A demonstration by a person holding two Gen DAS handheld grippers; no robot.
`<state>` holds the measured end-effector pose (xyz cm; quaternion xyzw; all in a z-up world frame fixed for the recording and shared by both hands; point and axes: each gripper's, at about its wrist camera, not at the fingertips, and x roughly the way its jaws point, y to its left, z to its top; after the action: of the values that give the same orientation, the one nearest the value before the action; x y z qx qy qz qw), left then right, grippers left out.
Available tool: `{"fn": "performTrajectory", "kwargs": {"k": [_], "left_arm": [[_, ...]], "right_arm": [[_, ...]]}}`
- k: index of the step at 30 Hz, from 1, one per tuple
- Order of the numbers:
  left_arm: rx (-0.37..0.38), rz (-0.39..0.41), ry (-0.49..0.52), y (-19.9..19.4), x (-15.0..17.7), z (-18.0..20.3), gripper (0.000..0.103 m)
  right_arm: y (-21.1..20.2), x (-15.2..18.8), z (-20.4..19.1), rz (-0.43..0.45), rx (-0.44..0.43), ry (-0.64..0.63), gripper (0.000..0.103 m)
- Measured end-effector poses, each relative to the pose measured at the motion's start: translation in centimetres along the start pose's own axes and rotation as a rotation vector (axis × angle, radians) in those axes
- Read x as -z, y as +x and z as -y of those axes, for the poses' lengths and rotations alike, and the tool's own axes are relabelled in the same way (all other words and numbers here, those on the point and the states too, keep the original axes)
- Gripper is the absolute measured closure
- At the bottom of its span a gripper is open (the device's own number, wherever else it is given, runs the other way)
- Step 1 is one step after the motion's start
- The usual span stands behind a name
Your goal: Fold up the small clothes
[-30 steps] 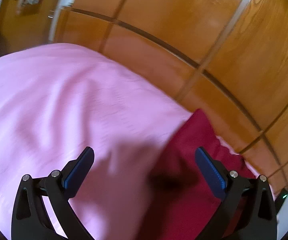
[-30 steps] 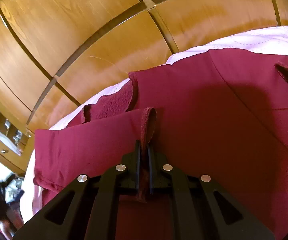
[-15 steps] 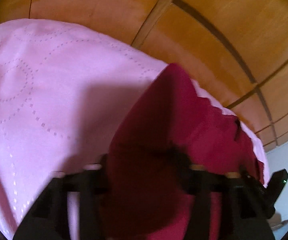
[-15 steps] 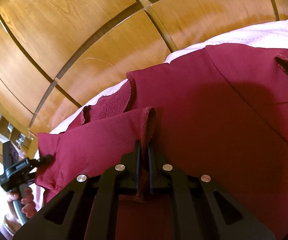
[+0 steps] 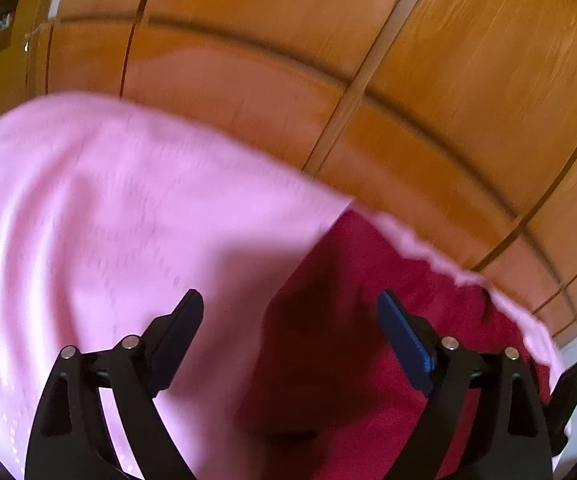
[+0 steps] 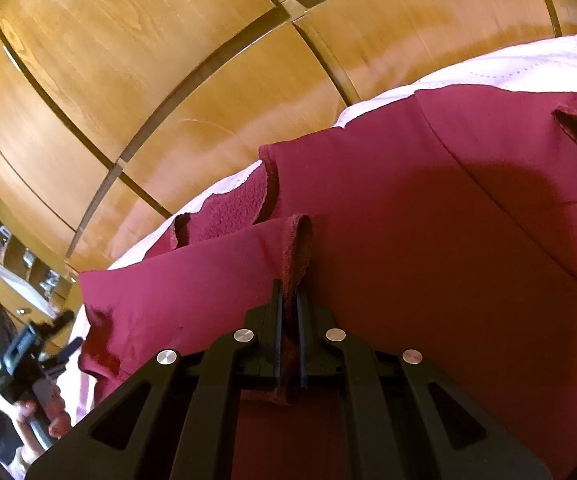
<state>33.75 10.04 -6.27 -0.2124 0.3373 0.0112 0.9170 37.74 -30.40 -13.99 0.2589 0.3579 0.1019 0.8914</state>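
A pink bedspread (image 5: 120, 216) fills the left view from nine o'clock to the centre, rippled and blurred, its scalloped edge running down toward four o'clock. Behind it, glossy wooden wardrobe doors (image 5: 368, 60) span twelve to three. In the right view, the same wooden panels (image 6: 148, 80) fill the top, and open shelves (image 6: 28, 256) holding small items sit at nine o'clock.

One maroon garment (image 6: 428, 248), one pink bedspread (image 5: 108, 208), two grippers (image 5: 288, 320) (image 6: 288, 312).
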Motion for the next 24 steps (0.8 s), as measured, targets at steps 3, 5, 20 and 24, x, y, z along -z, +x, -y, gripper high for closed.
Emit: {"fn": "performTrajectory", "kwargs": {"k": [3,5,20,24], "left_arm": [[-0.023,0.024,-0.004,0.3,-2.4,0.3,0.006],[-0.065,-0.05,0.008,2.5,-5.1,0.7,0.003],[-0.033,-0.385,0.15,9.1,-5.2,3.1,0.087],[-0.057,-0.334,0.117,8.9,-6.0,1.6,0.087]], "right_arm": [[0.0,0.0,-0.1,0.001,0.0,0.0,0.098],[0.0,0.0,0.0,0.002,-0.007,0.006,0.098],[-0.7,0.3,0.7,0.025,-0.07,0.04,0.098],[-0.4,0.3,0.4,0.017,-0.071,0.025,0.098]]}}
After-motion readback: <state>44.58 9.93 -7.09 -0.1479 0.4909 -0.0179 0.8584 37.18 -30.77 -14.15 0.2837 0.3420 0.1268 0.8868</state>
